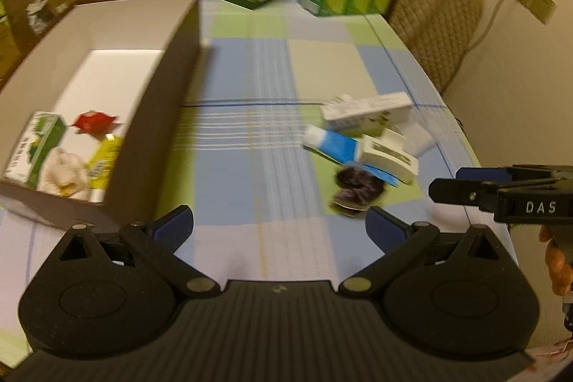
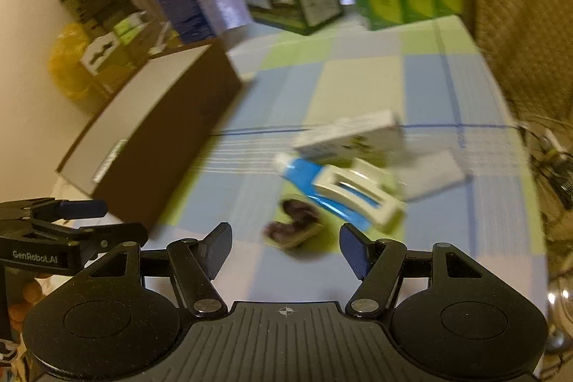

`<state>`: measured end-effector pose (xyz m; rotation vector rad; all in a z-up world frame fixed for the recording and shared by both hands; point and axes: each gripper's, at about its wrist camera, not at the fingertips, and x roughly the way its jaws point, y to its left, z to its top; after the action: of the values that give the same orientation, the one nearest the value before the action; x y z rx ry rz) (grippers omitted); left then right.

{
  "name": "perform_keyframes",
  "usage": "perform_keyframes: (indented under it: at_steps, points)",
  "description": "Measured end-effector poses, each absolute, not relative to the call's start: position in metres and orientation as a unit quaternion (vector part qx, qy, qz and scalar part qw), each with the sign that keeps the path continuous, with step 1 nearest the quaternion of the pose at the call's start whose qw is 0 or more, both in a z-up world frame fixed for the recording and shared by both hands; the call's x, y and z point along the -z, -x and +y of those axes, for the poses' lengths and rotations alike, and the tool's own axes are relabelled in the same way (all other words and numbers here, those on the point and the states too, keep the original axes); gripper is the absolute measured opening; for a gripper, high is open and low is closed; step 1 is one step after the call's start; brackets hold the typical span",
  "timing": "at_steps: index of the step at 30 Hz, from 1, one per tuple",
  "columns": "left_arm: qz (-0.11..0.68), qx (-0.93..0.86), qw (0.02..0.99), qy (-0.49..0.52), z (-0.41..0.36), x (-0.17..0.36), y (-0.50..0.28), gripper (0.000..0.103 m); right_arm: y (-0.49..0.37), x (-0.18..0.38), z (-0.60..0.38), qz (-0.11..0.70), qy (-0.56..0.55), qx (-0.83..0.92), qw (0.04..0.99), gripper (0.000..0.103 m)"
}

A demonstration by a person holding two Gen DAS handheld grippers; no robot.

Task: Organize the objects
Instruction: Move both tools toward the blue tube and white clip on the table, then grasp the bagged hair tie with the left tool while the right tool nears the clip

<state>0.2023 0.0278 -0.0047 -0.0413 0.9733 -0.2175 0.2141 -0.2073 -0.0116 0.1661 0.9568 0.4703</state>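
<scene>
Left tool [image 1: 279,226], right tool [image 2: 284,247]: both released, empty. Brown cardboard box [image 1: 168,74] left; blue-white tube [image 1: 335,143] among clutter right on checked worktop [image 1: 250,67].

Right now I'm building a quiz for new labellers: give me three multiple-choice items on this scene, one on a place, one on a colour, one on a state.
1. Where is the green carton?
A. inside the brown box
B. on the chair
C. under the blue tube

2. What colour is the tube in the pile on the tablecloth?
A. red
B. blue with a white cap
C. black

3. How do the right gripper's jaws stand?
A. shut on the tube
B. shut on nothing
C. open, holding nothing

Answers: A, the left wrist view shows it lying in the brown box among other items; B, both views show it so; C, bare cloth shows between its pads.
</scene>
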Motion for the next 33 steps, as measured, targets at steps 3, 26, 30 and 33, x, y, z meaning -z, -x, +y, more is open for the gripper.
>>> perform_keyframes:
  at_steps: [3,26,30,33]
  points:
    - [0.471,0.119,0.874,0.011,0.012,0.011,-0.207,0.101,-0.212,0.013,-0.222,0.458,-0.085,-0.204,0.861,0.064]
    - [0.486,0.191,0.851,-0.05,-0.062,0.058,-0.25,0.09,-0.225,0.033,-0.287,0.473,-0.108,-0.118,0.867,0.064]
    - [0.49,0.199,0.847,-0.053,-0.068,0.068,-0.26,0.088,-0.229,0.037,-0.291,0.477,-0.11,-0.112,0.864,0.064]
    - [0.492,0.197,0.846,-0.058,-0.072,0.075,-0.268,0.088,-0.232,0.04,-0.295,0.481,-0.111,-0.108,0.863,0.064]
